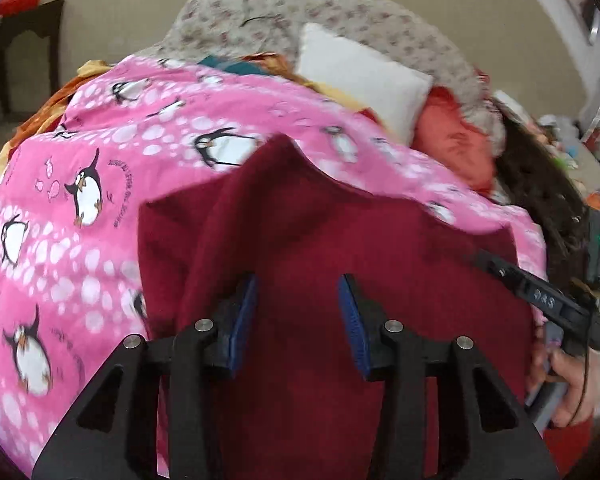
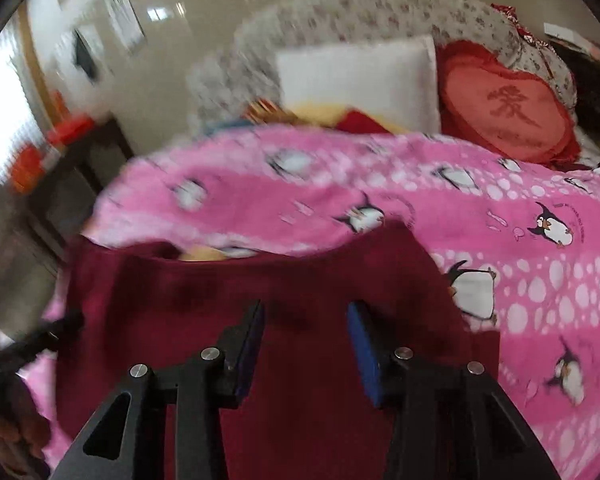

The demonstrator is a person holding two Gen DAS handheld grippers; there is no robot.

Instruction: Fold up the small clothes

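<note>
- Left wrist view: the left gripper [image 1: 298, 316] stands part open above the maroon garment [image 1: 340, 240], its blue pads clear of the cloth and nothing between them.
- The maroon garment lies spread on the pink penguin blanket [image 1: 80, 184], which covers the bed; its far edge rises to a peak and dips beside it, so it is not lying flat there.
- To the right of the garment, the right gripper [image 1: 540, 300] shows as a black body in a hand [image 1: 568, 384], near the garment's right edge.
- Beyond the blanket sit a white pillow [image 1: 364, 76] and a flowered cover [image 1: 340, 12]; bare blanket lies left of the garment.
- Right wrist view: the right gripper [image 2: 306, 340] is likewise part open and empty, over the same maroon garment [image 2: 260, 280].
- The garment's far edge curves unevenly against the pink blanket [image 2: 540, 300], with a small gap showing yellow fabric [image 2: 204, 254] behind it.
- A red heart cushion [image 2: 508, 116] rests past the blanket, well apart from the garment.
- Judgement: a fold seems just laid and let go; next each gripper must find a fresh edge or corner of the garment, pinching only one layer without catching the blanket.
- Blanket right of the garment gives open room.
</note>
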